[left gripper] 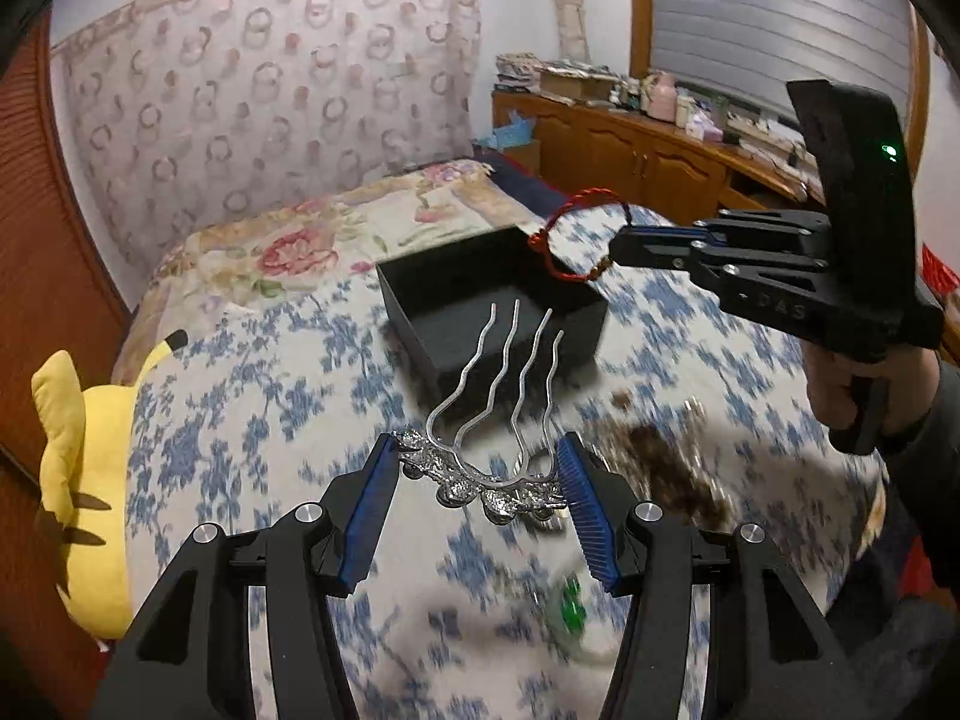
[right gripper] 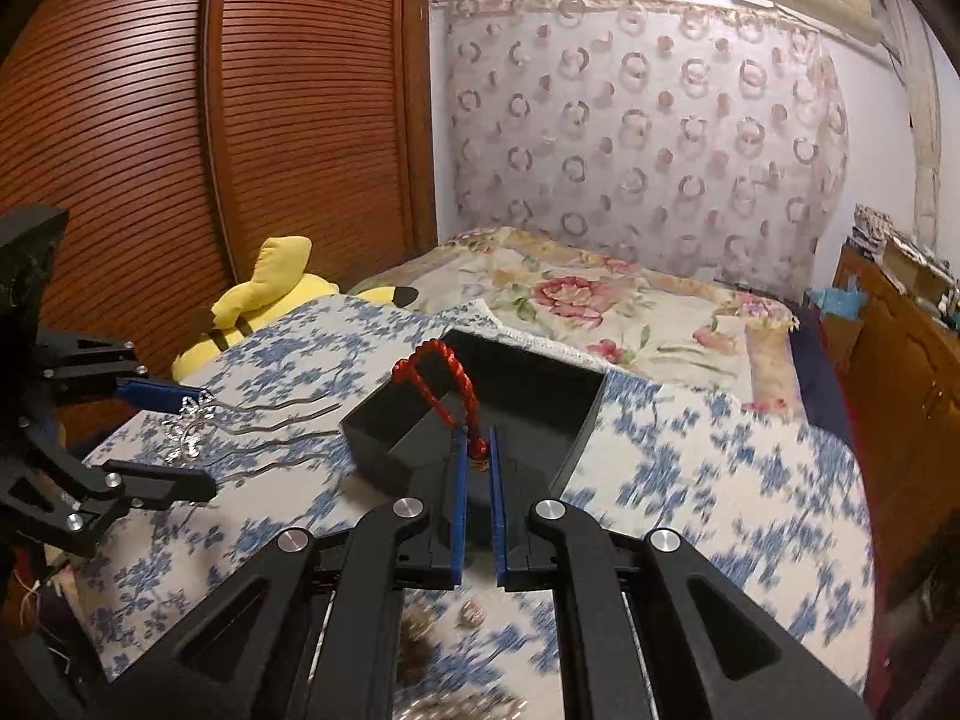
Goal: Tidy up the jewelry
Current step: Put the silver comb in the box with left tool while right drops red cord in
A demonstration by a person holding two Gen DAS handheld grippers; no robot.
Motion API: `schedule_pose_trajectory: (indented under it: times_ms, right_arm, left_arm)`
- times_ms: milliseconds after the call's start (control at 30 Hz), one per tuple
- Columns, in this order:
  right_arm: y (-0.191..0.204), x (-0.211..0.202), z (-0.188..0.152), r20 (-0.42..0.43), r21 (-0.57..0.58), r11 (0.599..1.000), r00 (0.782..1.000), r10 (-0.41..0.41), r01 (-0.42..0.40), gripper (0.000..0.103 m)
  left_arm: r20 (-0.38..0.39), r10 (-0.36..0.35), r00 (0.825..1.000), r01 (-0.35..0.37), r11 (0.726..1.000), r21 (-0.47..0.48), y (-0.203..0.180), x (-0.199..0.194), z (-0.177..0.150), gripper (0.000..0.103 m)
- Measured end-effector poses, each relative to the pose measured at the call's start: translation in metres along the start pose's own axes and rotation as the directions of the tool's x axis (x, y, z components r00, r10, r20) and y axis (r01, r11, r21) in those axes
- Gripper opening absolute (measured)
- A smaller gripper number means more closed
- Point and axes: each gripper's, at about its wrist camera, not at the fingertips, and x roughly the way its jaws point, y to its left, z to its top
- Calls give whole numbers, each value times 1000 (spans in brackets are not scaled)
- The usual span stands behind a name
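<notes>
**Jaws loaded on both sides, box not yet filled**

Jaws of the left gripper stand wide but bear on the 2 ends of a silver hair comb, whose ornate crown spans the gap between the blue pads while its 4 wavy prongs point forward toward the black box. Jaws of the right gripper are nearly together, pinching the knotted end of a red cord bracelet; its loop stands up above the fingertips.

Position of the task items: both pieces are held in the air above the blue-and-white floral cloth. From the right wrist view the bracelet hangs over the near edge of the box, and the comb sits to the left of the box, apart from it. The box is open, and the part of its interior that shows looks dark and bare, though the near corner is hidden behind the right gripper.

Progress, as judged from these views: 2 items are picked up and none is visibly stored. The bracelet appears closest to release into the box; the comb would follow. A blurred brown cluster and a small green item lie on the cloth near the left gripper, and more small pieces lie below the right gripper; their nature cannot be told through the blur. If they are jewelry, most of the sorting is still to do.
</notes>
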Motion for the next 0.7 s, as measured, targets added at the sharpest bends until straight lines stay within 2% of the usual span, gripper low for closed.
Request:
schedule_pose_trajectory:
  times_ms: [167, 467, 533, 567, 600, 700]
  right_arm:
    - [-11, 21, 10, -47, -20, 1000, 999, -7, 6, 8]
    - [-28, 57, 1, -124, -9, 1000, 992, 23, -25, 9]
    - [-30, 60, 0, -134, -6, 999, 990, 33, -34, 18]
    - [-31, 60, 0, -136, -5, 999, 990, 37, -38, 40]
    - [-31, 57, 0, -131, -3, 999, 990, 47, -48, 53]
    - [-32, 50, 0, -118, 0, 998, 991, 59, -59, 55]
  left_arm:
    - [31, 5, 1000, -4, 1000, -26, 12, 22, 25, 52]
    - [29, 4, 1000, -2, 998, -67, 31, 66, 54, 52]
    - [24, 3, 1000, -1, 997, -77, 35, 75, 59, 52]
    - [19, 2, 1000, 0, 997, -79, 36, 80, 61, 52]
    - [15, 1, 1000, 0, 997, -79, 37, 84, 63, 52]
    - [-1, 6, 1000, -6, 997, -76, 36, 98, 67, 52]
